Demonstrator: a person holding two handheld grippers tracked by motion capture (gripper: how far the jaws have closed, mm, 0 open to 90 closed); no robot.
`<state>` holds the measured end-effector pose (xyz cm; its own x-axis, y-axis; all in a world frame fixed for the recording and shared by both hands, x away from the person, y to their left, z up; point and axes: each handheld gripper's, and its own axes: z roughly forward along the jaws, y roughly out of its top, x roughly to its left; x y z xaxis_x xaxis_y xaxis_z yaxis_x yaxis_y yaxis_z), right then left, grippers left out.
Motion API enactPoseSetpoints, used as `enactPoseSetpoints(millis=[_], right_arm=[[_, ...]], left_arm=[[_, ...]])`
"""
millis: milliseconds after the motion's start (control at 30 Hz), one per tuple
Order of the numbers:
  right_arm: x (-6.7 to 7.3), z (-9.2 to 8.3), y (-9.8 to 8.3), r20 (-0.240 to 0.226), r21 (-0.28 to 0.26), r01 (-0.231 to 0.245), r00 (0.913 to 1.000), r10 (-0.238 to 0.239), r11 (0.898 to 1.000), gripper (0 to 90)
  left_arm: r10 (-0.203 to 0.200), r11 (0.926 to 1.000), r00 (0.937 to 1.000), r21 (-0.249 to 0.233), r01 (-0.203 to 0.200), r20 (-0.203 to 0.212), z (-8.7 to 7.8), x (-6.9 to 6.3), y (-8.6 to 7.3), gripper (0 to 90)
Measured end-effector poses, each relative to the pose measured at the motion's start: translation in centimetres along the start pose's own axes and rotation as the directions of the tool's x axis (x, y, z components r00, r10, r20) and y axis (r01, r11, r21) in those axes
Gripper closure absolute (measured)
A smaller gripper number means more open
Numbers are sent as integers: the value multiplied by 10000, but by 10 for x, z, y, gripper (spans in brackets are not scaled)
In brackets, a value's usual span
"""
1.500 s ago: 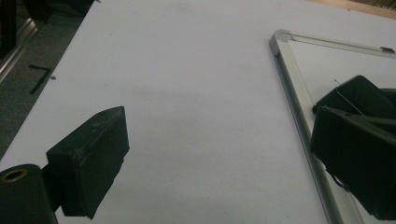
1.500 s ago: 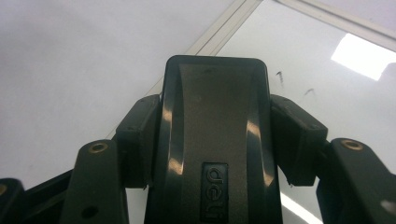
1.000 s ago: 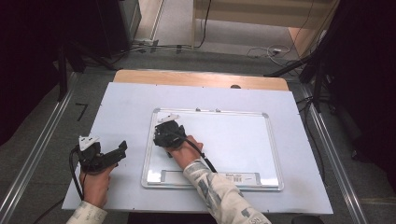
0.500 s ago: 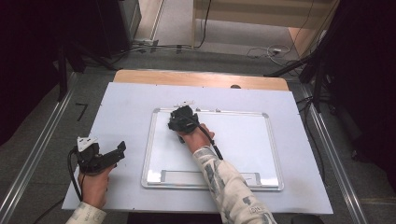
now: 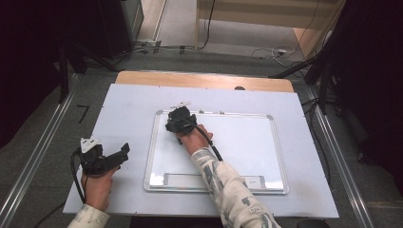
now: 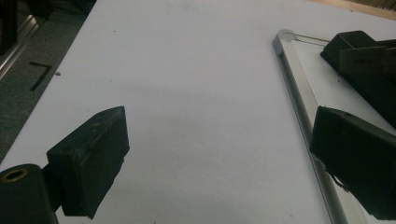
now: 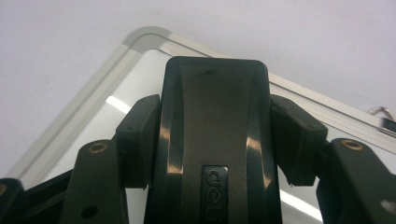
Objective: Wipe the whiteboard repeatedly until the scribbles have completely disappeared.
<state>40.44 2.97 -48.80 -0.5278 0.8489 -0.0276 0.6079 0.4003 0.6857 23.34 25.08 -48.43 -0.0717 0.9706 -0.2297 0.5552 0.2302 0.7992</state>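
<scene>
Black gripper [image 5: 124,153] with trailing black cable; pale patterned sleeve [image 5: 223,183].

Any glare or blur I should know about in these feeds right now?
Right gripper view: bright glare streaks on the whiteboard and the glossy black eraser. Left gripper view: soft, its own jaws blurred. High view: even light on the table, dark at the sides.

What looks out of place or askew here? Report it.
Nothing stands out. The whiteboard lies flat and square on the table, its surface clean. The right gripper clamps a black eraser near the board's corner; the left gripper is open.
</scene>
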Motion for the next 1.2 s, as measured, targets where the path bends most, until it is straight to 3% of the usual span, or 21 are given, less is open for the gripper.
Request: enactPoseSetpoints(millis=[267,433,600,800,867,1033,1200], right_arm=[[23,2,3,-286,7,348,9990,-347,9994,373],[26,-4,-4,-522,62,551,9971,-547,9985,372],[13,-13,-14,-550,72,538,9971,-534,9985,372],[-22,-19,-19,-75,212,-50,10000,51,9998,372],[-28,-18,-18,-32,232,-188,9998,189,9996,371],[-24,-13,-13,80,238,-161,9998,159,9996,372],[-8,-9,-9,-58,218,140,9999,-139,9997,372]], left_arm=[[17,10000,10000,-38,-17,9,-1,1,0,52],[-7,10000,10000,-10,7,5,-1,1,0,53],[-21,10000,10000,-65,21,11,-4,2,0,52],[-8,10000,10000,-26,8,-12,-4,1,-1,53],[0,10000,10000,-35,-1,-28,-4,1,-1,53],[36,10000,10000,8,-36,-18,-2,0,-1,53],[67,10000,10000,29,-67,32,0,-1,0,53]])
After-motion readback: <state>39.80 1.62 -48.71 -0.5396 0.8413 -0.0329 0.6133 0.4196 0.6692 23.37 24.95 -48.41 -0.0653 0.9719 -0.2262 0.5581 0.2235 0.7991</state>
